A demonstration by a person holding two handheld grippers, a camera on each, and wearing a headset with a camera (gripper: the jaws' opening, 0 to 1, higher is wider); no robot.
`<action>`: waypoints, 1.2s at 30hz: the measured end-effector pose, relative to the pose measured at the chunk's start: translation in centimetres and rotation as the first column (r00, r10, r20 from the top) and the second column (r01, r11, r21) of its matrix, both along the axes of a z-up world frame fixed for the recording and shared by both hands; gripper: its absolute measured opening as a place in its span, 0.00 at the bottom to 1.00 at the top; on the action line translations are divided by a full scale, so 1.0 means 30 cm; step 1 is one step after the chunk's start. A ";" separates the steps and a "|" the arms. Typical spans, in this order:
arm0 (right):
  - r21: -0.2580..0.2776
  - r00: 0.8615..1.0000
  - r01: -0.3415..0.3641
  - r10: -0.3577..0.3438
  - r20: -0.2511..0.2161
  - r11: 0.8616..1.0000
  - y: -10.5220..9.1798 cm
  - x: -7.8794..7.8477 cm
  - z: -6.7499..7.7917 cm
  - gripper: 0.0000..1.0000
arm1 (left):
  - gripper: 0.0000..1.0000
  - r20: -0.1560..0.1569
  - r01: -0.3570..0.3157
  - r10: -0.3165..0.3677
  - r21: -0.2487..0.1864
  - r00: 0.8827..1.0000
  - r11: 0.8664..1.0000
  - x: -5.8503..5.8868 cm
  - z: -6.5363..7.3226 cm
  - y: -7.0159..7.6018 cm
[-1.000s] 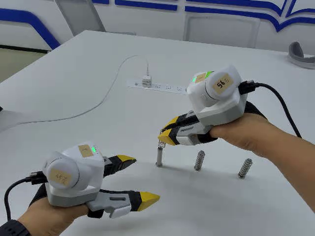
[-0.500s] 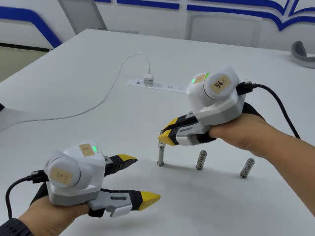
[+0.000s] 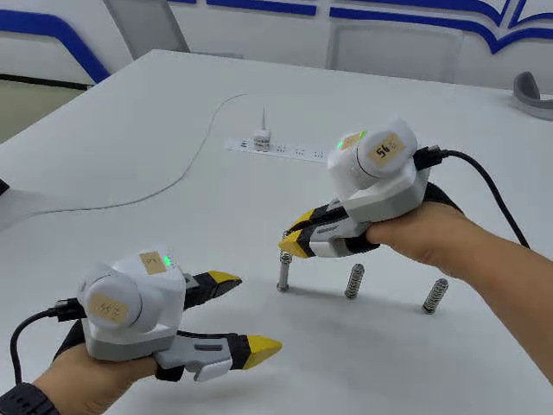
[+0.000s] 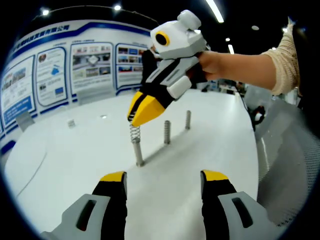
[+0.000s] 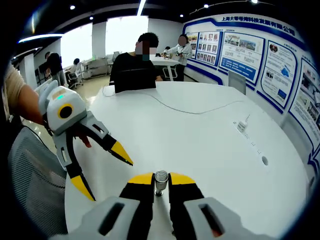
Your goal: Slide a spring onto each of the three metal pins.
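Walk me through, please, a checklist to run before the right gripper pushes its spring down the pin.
1. Right gripper shut on the spring: ok.
2. Spring threaded over the top of the pin: ok.
3. Pin upright on the table: ok.
4. Spring down at the pin's base: not ok, it covers only the upper part.
5. Left gripper open and apart from the pin: ok.
6. Middle spring and end spring seated on their pins: ok.
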State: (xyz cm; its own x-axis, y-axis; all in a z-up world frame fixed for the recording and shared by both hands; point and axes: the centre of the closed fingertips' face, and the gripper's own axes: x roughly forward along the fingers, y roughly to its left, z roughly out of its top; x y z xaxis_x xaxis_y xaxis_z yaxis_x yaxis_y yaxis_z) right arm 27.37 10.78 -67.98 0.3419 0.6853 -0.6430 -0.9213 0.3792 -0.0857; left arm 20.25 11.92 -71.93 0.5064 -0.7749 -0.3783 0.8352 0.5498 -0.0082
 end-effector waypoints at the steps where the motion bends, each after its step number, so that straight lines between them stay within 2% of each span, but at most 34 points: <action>1: 0.000 1.000 0.000 0.000 -0.001 1.000 0.000 0.000 -0.002 0.12 | 0.60 -0.001 0.000 0.000 -0.001 1.000 1.000 0.000 0.000 0.000; 17: -0.009 0.999 0.018 -0.018 -0.037 1.000 -0.001 0.000 -0.069 0.12 | 0.60 -0.006 0.001 -0.001 0.001 1.000 1.000 0.002 -0.006 0.000; 36: -0.040 0.998 0.028 -0.030 -0.047 0.999 -0.002 0.000 -0.127 0.12 | 0.60 -0.010 0.007 -0.007 0.005 1.000 1.000 -0.002 -0.010 -0.004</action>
